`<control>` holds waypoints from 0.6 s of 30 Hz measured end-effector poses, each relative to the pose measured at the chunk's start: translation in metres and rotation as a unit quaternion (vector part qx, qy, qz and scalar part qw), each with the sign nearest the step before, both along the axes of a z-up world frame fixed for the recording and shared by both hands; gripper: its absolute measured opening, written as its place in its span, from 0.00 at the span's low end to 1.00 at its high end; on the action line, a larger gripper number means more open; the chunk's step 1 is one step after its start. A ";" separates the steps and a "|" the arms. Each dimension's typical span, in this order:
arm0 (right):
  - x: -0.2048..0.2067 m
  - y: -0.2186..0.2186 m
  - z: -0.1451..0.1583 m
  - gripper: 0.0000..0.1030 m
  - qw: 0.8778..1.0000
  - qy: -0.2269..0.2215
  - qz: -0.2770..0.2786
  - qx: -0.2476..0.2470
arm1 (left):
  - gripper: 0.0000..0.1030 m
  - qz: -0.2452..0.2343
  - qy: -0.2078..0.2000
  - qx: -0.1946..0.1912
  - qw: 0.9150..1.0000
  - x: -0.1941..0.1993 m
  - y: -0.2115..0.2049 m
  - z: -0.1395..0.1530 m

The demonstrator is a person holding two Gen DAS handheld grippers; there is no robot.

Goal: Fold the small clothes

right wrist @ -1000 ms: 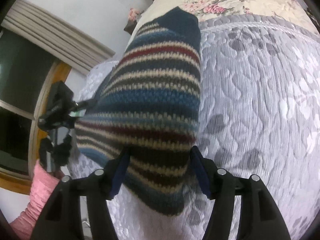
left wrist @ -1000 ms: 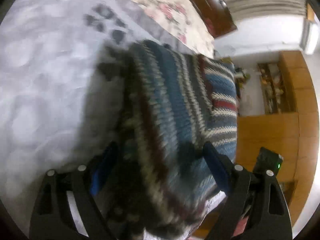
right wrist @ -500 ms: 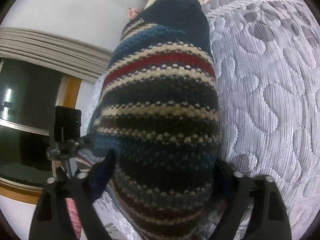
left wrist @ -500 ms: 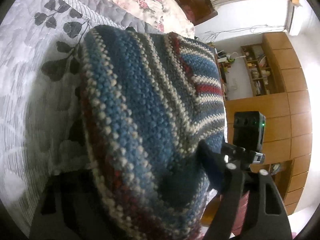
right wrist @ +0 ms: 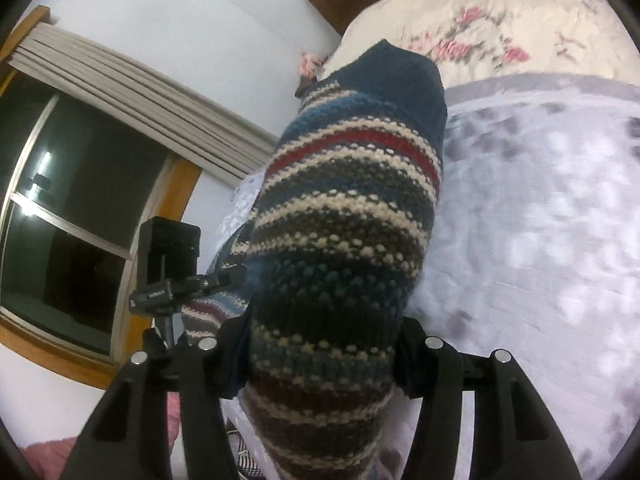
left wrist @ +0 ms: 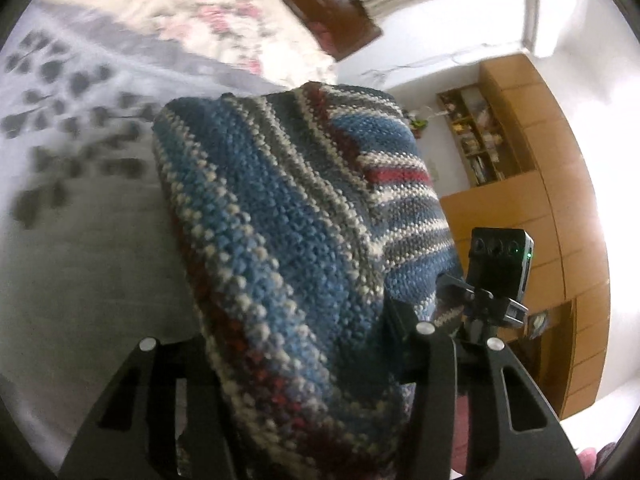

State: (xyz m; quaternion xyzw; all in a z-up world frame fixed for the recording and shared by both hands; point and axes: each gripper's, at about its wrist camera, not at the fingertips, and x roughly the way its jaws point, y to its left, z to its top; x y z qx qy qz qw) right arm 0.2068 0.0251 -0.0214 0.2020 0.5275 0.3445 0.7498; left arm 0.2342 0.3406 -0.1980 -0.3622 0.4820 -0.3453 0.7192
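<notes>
No legible text, label, brand or number appears in either wrist view; faint markings on the black camera mount point(right wrist: 168, 292) are too small to read.

We see the right gripper point(right wrist: 320, 344) clamped on a striped knit garment point(right wrist: 348, 216), which rises between its black fingers point(right wrist: 436, 396) above a grey quilted bedspread point(right wrist: 540, 240). At left the other gripper's camera point(right wrist: 170, 258) seems to touch the knit's edge, before a dark window point(right wrist: 68, 200) and a floral pillow point(right wrist: 500, 28).
</notes>
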 end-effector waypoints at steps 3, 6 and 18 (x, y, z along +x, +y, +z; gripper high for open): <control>-0.014 -0.043 0.014 0.54 1.000 -0.015 -0.014 0.001 | 0.45 -0.012 -0.021 0.009 1.000 -0.005 -0.042 0.021; -0.022 -0.079 0.015 0.55 0.999 -0.023 -0.028 -0.002 | 0.45 -0.019 -0.040 0.036 0.998 -0.009 -0.088 0.035; -0.022 -0.150 -0.108 0.61 0.994 0.074 -0.075 0.027 | 0.66 -0.007 -0.009 0.115 0.993 -0.007 -0.147 -0.026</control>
